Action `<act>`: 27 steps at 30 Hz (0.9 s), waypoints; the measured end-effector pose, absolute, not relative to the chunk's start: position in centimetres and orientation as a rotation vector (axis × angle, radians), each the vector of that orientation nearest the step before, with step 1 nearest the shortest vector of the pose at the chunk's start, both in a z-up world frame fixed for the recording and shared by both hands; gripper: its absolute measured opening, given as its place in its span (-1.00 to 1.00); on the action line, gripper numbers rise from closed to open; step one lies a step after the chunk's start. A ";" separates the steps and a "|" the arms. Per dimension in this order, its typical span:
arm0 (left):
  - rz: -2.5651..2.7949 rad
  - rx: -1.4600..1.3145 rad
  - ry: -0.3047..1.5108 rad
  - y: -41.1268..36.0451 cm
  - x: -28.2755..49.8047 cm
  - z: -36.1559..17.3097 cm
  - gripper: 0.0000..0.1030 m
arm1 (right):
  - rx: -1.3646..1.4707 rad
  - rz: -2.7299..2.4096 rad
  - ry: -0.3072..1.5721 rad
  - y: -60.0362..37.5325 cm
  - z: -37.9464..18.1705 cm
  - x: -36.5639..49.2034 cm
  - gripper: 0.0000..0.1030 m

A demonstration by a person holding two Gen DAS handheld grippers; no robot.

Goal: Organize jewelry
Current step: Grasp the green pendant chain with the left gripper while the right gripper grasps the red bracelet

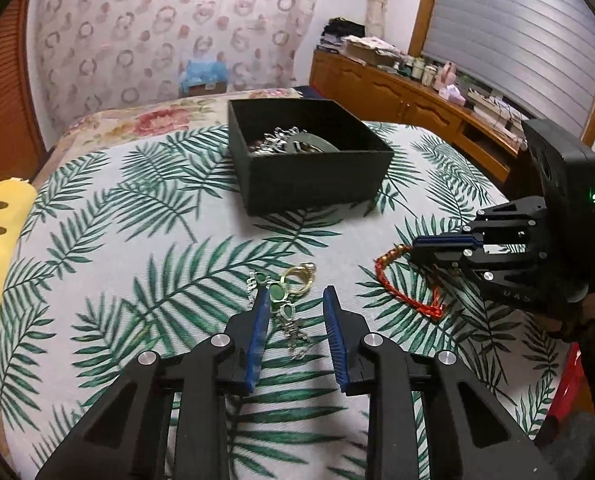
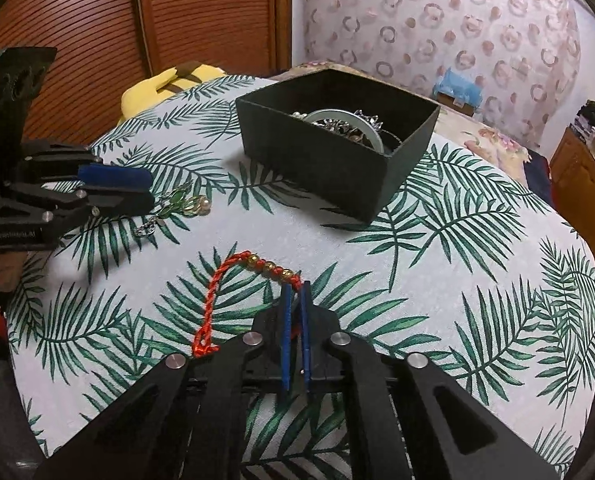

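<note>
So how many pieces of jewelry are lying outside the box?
3, as far as shows: a red bracelet pinched by the right gripper, and a green-stone chain between the left gripper's open jaws, touching a gold ring.

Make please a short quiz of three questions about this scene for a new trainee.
1. True or false: the right hand-held gripper is shut on the red braided bracelet.
2. What lies between the left hand-held gripper pads? A) green-stone bracelet B) a watch C) nothing
3. Where does the black box stand?

Key: 1 true. 2 A, pads not yet pressing. 3 On the leaf-print cloth, beyond both bracelets.
</note>
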State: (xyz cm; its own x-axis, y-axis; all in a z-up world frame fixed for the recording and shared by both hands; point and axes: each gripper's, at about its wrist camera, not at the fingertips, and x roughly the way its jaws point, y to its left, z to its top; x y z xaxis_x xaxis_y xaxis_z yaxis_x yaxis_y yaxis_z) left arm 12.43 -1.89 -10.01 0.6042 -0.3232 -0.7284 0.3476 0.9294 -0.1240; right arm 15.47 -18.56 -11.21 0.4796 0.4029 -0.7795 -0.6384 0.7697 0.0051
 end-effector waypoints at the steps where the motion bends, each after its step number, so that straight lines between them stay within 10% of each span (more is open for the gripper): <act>1: -0.387 0.042 0.839 -2.1 12.6 -10.2 -0.54 | -0.300 0.649 0.851 -18.7 -11.3 15.5 -0.95; 27: -0.328 0.131 0.831 -2.2 12.2 -10.6 -0.87 | -0.337 0.623 0.830 -18.4 -11.3 15.2 -0.98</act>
